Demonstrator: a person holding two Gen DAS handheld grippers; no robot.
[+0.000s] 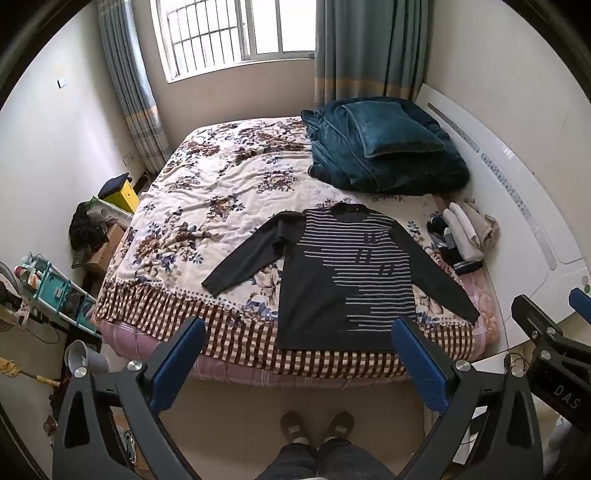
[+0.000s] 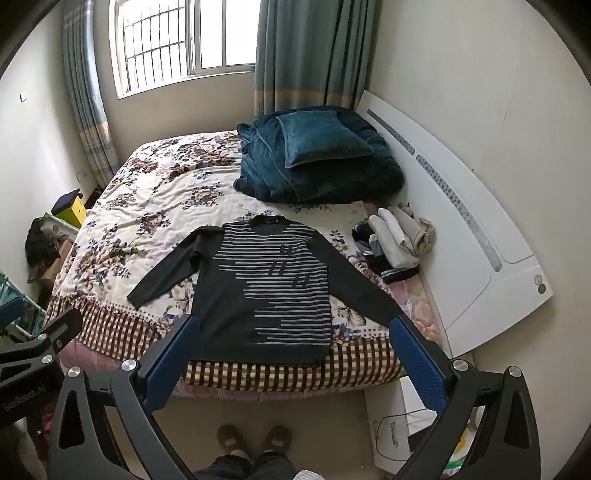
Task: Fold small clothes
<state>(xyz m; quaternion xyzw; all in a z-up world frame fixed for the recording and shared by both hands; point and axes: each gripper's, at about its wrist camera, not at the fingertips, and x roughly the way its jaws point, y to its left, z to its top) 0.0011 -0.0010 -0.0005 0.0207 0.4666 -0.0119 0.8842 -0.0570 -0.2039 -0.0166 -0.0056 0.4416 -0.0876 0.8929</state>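
1. "DAS" is showing in white on the right gripper (image 1: 554,332); "GenRobot.AI" is showing on the left gripper (image 2: 40,332).
2. A dark sweater (image 1: 343,280) with pale stripes is lying flat, sleeves spread, at the near edge of the floral bed (image 1: 207,192).
3. Both grippers are hanging above it, jaws wide and empty.

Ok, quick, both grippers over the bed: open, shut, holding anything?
Left gripper: open, holding nothing, above the dark striped long-sleeved sweater.
Right gripper: open, holding nothing, above the same sweater.

Daylit barred window (image 1: 221,33), curtains (image 1: 365,48), floral bed (image 1: 207,192).
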